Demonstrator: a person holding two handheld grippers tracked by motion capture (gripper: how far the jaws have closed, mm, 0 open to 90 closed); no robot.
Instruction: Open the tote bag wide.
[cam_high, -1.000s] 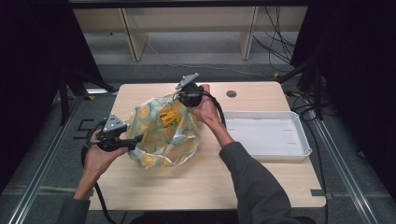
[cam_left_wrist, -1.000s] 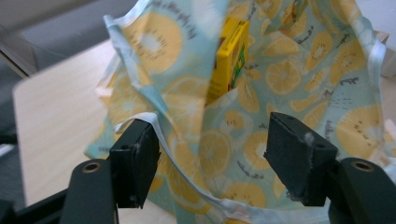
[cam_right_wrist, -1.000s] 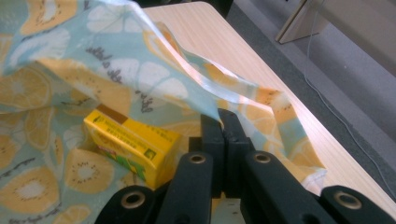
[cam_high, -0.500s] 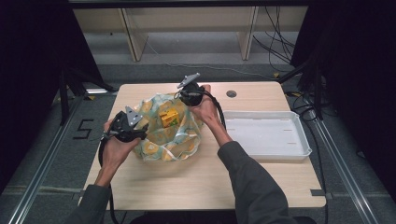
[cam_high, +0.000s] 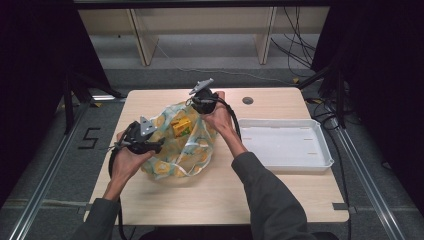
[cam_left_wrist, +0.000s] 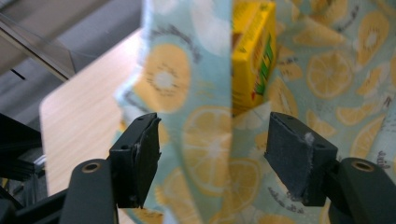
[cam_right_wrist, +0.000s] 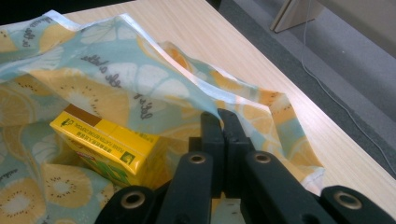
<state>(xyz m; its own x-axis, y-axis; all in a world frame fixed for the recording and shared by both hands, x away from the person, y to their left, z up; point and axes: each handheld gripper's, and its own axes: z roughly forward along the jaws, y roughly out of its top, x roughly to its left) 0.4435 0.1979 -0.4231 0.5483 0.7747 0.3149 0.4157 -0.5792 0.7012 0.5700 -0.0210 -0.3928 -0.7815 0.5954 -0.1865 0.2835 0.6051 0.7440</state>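
A cloth bag (cam_high: 182, 145) printed with lemon and kiwi slices on pale blue sits on the left half of the light wooden tabletop (cam_high: 220, 200), its mouth held up and open toward the high camera; inside it stands a yellow drink carton (cam_high: 180, 126), tilted against the cloth, with green lettering on one side as the left gripper view shows (cam_left_wrist: 252, 51). The right claw (cam_high: 201, 101) is at the far rim of the bag, and in the right gripper view (cam_right_wrist: 223, 122) its two black jaws are pressed flat together on the white-edged hem of the cloth, so it has a firm pinch on the rim; the carton (cam_right_wrist: 105, 144) lies just below and beside that pinch, inside the bag (cam_right_wrist: 116, 79). The left claw (cam_high: 150, 146) is at the near left side of the bag; in the left gripper view (cam_left_wrist: 212, 140) its jaws stand wide apart with a fold of the bag's cloth (cam_left_wrist: 205, 140) running up between them; the pads do not press on the cloth, though whether one pad brushes it I cannot tell; the jaws have just closed in a little. A white shallow tray (cam_high: 285, 145) rests on the right half of the tabletop, just beside the person's right forearm (cam_high: 250, 175) and apart from the bag; a small dark round hole (cam_high: 247, 100) sits in the tabletop near its far edge, beyond the tray.
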